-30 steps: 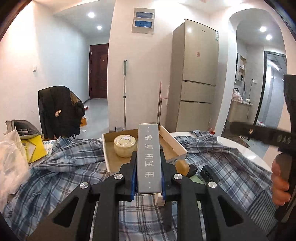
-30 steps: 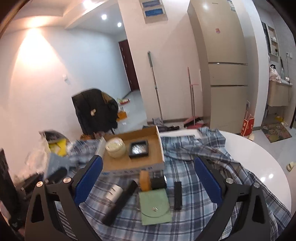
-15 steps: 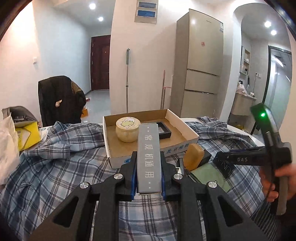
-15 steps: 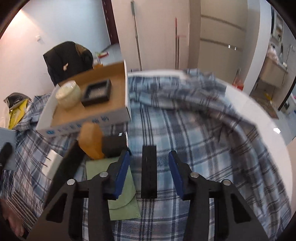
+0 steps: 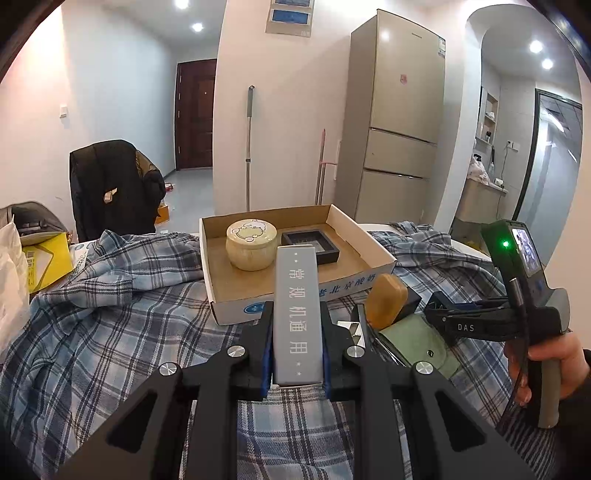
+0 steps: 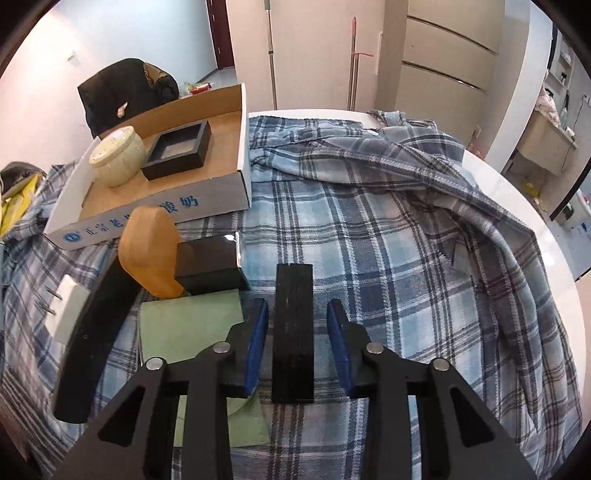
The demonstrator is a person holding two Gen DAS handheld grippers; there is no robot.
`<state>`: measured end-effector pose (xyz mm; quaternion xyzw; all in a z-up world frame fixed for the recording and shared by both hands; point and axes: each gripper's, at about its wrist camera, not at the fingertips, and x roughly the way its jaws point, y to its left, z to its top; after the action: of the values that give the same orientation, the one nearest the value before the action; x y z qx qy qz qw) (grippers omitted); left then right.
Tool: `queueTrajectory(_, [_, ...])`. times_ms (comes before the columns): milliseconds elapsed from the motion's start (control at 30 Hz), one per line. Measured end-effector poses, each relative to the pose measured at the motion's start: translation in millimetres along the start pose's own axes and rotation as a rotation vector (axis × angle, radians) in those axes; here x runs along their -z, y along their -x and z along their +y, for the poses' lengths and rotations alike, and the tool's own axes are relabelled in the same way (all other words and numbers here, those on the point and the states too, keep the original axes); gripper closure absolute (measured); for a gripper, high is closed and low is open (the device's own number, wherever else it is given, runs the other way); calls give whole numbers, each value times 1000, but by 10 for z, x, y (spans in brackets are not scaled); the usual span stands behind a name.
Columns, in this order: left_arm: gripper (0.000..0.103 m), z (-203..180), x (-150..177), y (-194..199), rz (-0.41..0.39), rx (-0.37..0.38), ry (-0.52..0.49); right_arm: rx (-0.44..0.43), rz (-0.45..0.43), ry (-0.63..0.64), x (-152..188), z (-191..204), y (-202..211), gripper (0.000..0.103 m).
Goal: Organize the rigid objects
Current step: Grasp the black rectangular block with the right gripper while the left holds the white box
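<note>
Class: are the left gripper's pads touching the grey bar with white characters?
Touching. The left wrist view shows the left gripper with both blue pads pressed flat against the long sides of the grey bar, with no gap on either side.

Bright, even light from ceiling spots (image 5: 197, 26) at 11 and 2 o'clock; both views sharp, with soft shadows, dark fisheye corners and bowed edges.

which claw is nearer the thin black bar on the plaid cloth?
Right. The right claw straddles the thin black bar, blue pads just clear of both its sides. The left claw sits apart, clamped on the grey box before the cardboard tray.
</note>
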<state>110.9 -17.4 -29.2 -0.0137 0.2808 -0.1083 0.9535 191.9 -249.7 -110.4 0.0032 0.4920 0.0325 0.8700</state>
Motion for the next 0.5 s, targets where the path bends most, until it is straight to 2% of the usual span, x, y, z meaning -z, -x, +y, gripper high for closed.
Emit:
queueTrajectory(100, [82,-11,0,3,-4,-3,-8,-16,-10,-15,-5,-28,46,86])
queueTrajectory(367, [82,-58,3,35,-18,-9,-33,6,-130,16,-60,12,372,86])
queueTrajectory(500, [82,-51,2,44,-17,-11,-27,-18,-143,27,-67,43,434,86])
